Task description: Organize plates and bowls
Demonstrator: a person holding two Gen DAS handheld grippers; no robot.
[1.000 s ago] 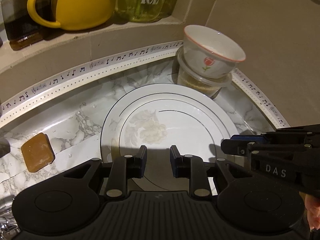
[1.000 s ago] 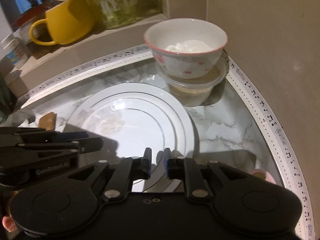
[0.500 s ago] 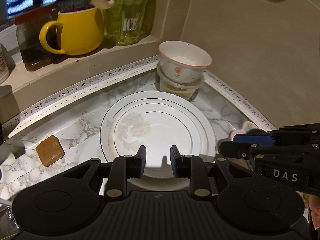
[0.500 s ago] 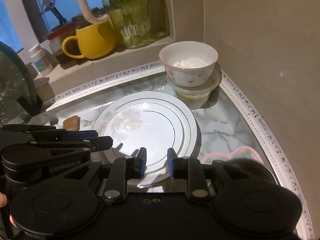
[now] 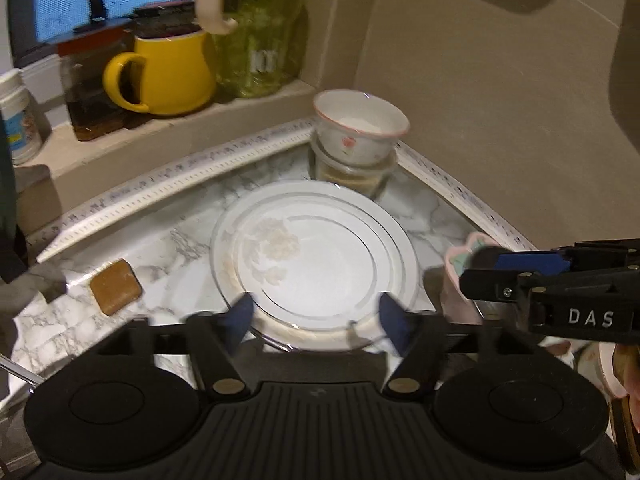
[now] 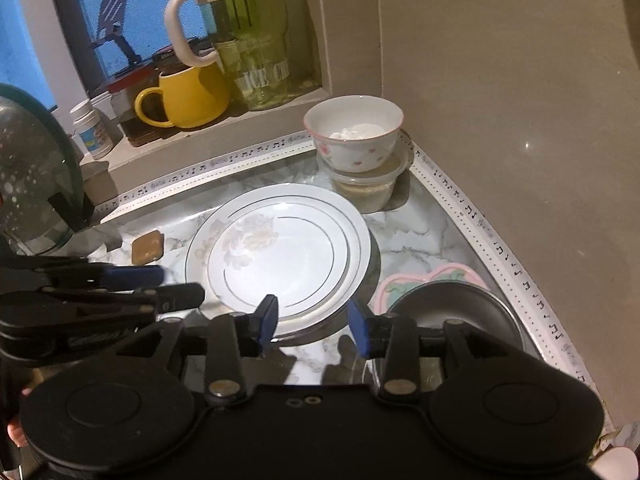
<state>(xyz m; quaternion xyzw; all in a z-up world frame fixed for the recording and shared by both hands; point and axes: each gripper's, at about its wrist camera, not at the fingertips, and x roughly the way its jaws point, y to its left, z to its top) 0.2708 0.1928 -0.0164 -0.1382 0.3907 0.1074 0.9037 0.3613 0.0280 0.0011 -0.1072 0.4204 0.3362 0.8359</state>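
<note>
Both claws hover low over the marble desk (image 6: 420, 240), side by side, pointing at the white plate (image 6: 280, 256) in its corner. The left claw (image 5: 316, 320) is spread wide, empty; the right claw (image 6: 312, 322) likewise (pads apart, touching nothing). Only the right view shows the metal bowl (image 6: 452, 308) clearly, beside the plate; a flowered bowl (image 6: 354, 136) sits atop a plastic tub (image 6: 366, 188) behind.

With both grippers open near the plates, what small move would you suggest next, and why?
Probably ease the left gripper forward onto the near rim of the plates and close. It is open right at that rim, while the right gripper sits off to the side.
</note>
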